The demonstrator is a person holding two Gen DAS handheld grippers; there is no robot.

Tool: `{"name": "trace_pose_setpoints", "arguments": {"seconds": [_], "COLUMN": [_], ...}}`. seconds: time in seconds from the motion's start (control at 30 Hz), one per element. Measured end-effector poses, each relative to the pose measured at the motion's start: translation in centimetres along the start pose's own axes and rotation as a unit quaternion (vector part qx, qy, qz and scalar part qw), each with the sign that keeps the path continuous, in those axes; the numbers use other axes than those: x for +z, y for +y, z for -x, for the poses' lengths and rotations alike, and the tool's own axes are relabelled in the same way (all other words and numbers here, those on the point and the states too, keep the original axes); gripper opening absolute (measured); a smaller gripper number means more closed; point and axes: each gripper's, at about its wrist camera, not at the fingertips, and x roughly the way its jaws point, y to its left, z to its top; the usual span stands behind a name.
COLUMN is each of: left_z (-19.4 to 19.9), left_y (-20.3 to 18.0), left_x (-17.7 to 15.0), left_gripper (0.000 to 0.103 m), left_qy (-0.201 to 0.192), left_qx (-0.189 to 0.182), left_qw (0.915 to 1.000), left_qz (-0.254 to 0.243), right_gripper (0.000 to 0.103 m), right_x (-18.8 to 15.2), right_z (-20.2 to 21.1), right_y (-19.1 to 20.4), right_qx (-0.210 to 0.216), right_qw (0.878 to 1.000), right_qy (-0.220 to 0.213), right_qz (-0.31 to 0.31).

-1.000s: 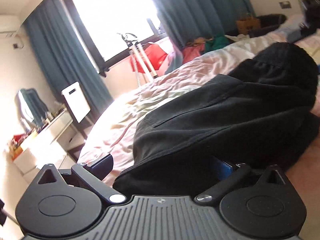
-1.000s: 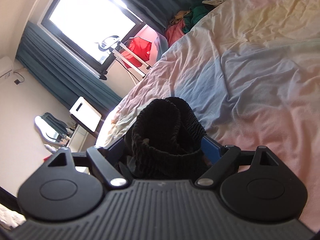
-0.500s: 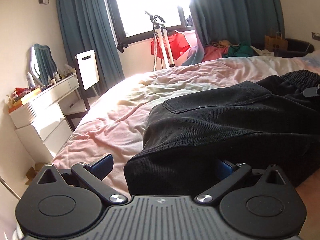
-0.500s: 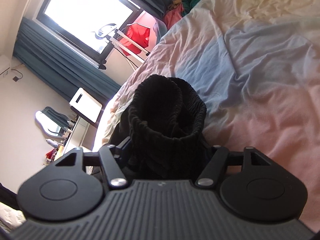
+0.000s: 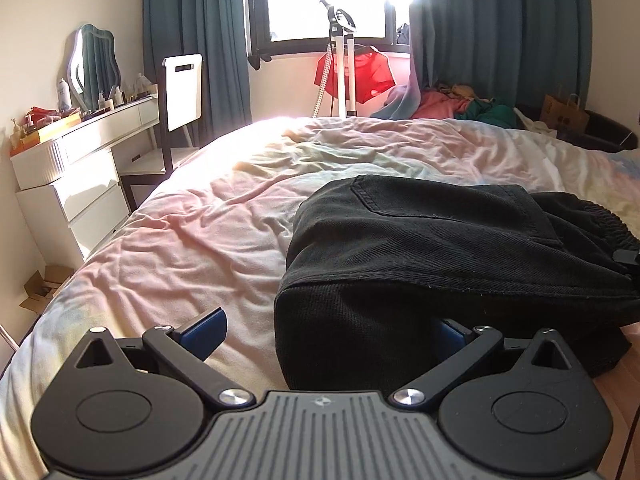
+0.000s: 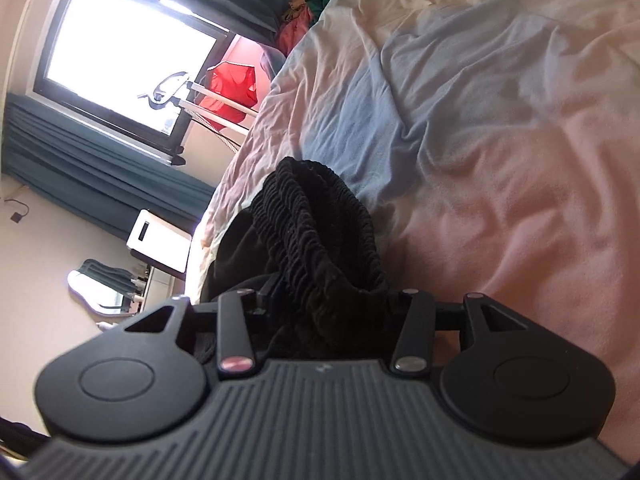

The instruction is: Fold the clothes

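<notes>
Left wrist view showed the left gripper spread wide around folded black trousers on a rumpled pastel bed; the right gripper pinched their ribbed waistband. Beyond stood teal curtains.

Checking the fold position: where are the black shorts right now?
The black shorts lie on the bed, right of centre in the left wrist view; the right gripper pinches their elastic waistband.
</notes>
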Motion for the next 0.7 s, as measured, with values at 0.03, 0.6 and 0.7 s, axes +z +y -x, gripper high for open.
{"name": "trace_pose_setpoints", "arguments": {"seconds": [0.03,0.6,0.7], "left_z": [0.0,1.3,1.5], "left_y": [0.0,1.2,1.2], "left_x": [0.0,-0.4,-0.5], "left_gripper": [0.103,0.103,0.103], "left_qy": [0.001,0.013,0.014], "left_qx": [0.001,0.002,0.003], "left_qw": [1.0,0.9986,0.9985], "left_qz": [0.002,0.051,0.053], "right_gripper": [0.051,0.092,0.094], "right_x": [-0.1,-0.8,-0.5], "right_z": [0.1,-3.5,-4.2], "right_y": [0.1,-0.7,-0.7], "right_qx": [0.0,0.007,0.025], "right_qw": [1.0,0.995,0.993], "right_qy": [0.001,0.098,0.118], "right_qz": [0.002,0.008,-0.003]}}
